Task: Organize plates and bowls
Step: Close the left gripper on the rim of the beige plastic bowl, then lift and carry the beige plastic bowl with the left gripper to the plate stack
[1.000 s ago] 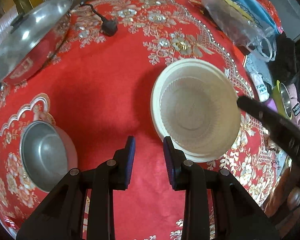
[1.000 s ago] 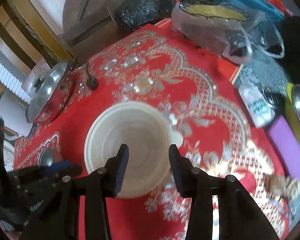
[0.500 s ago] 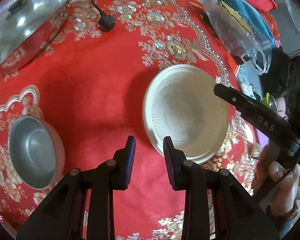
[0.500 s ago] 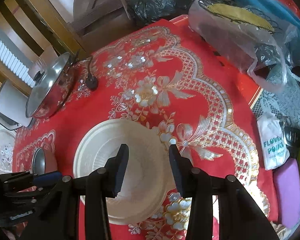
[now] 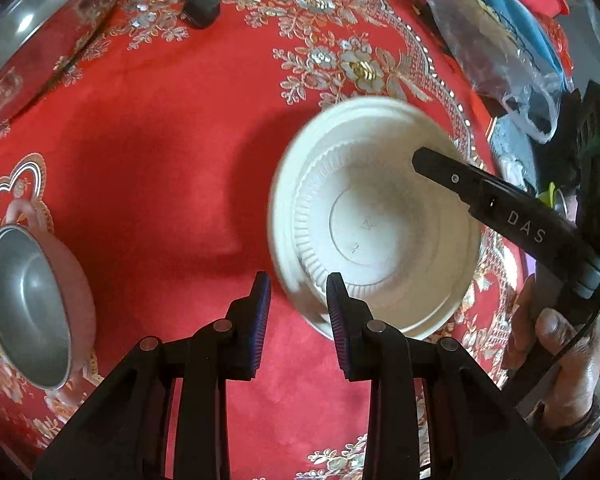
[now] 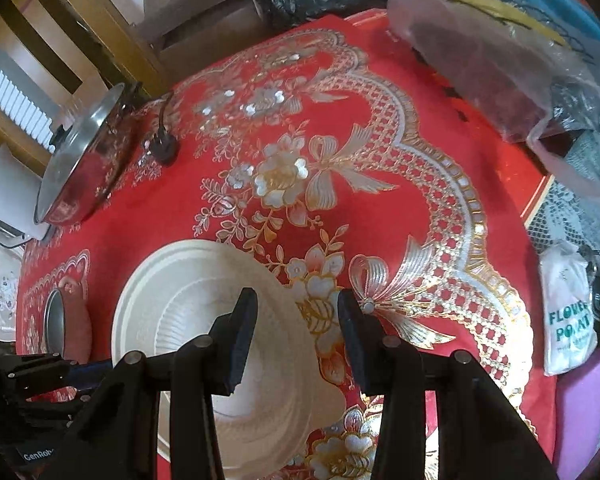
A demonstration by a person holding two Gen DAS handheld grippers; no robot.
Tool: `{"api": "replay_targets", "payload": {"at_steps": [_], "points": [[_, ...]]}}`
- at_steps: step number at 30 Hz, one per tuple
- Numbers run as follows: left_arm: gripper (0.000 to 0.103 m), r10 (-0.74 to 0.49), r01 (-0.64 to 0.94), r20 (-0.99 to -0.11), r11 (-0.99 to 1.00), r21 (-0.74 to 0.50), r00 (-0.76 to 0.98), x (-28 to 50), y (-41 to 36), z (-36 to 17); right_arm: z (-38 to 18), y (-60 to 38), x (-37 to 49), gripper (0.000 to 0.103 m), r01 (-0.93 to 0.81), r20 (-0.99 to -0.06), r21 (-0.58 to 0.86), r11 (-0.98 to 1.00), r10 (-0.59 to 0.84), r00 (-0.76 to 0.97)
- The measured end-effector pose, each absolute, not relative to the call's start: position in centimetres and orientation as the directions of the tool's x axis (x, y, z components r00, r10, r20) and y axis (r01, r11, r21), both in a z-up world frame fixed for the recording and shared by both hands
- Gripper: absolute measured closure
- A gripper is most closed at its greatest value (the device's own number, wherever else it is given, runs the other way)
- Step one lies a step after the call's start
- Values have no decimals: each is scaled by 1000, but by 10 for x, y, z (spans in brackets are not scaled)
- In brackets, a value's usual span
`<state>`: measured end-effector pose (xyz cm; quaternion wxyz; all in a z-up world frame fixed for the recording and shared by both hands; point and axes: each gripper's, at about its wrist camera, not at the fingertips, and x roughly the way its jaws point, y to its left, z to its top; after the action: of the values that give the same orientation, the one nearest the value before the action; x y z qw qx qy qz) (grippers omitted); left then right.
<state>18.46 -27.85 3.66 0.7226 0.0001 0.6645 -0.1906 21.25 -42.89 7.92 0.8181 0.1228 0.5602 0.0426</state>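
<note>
A cream ribbed bowl [image 5: 376, 224] sits in a cream plate on the red tablecloth; it also shows in the right wrist view [image 6: 188, 320]. My left gripper [image 5: 296, 300] is open and empty, its right finger [image 5: 336, 308] over the bowl's near rim. My right gripper [image 6: 296, 336] is open, its left finger [image 6: 240, 336] over the bowl's right side. One right finger [image 5: 480, 196] reaches over the bowl from the right in the left wrist view. A pink-sided metal bowl [image 5: 28, 308] sits at the left.
A steel lidded pan [image 6: 84, 152] and a black plug [image 5: 202, 10] lie at the far left. Plastic bags [image 6: 500, 40] crowd the far right. A white packet [image 6: 568, 312] and a purple item [image 6: 580, 412] lie off the cloth's right edge.
Both grippers have moved closer to the cream bowl. The right finger now reaches further over its rim. The jaws stay open.
</note>
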Motion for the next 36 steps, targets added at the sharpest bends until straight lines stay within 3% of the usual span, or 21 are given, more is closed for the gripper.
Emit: {"api": "replay_targets", "payload": {"at_steps": [4,6,14,27,36], "points": [[75,-271,279,-962,927,-251,34,186,-281,33,75,-430,210,63,71,-905,268,961,226,361],[75,-268,282,-963,927,-248,34,187,-280,33,76,-428,208,77,64,-903,278,959,238,358],[75,-241,330,-968,921,-205,70,184,-283,34,78,-421,197,93,62,-909,261,963,224,352],[79,-207,388,-971,910,-147,117,160,-265,42,93,-404,147,95,131,-870,340,931,259,420],[79,-185,371,-964,923,-104,189,125,-208,67,113,-352,121,94,58,-855,342,938,285,433]]}}
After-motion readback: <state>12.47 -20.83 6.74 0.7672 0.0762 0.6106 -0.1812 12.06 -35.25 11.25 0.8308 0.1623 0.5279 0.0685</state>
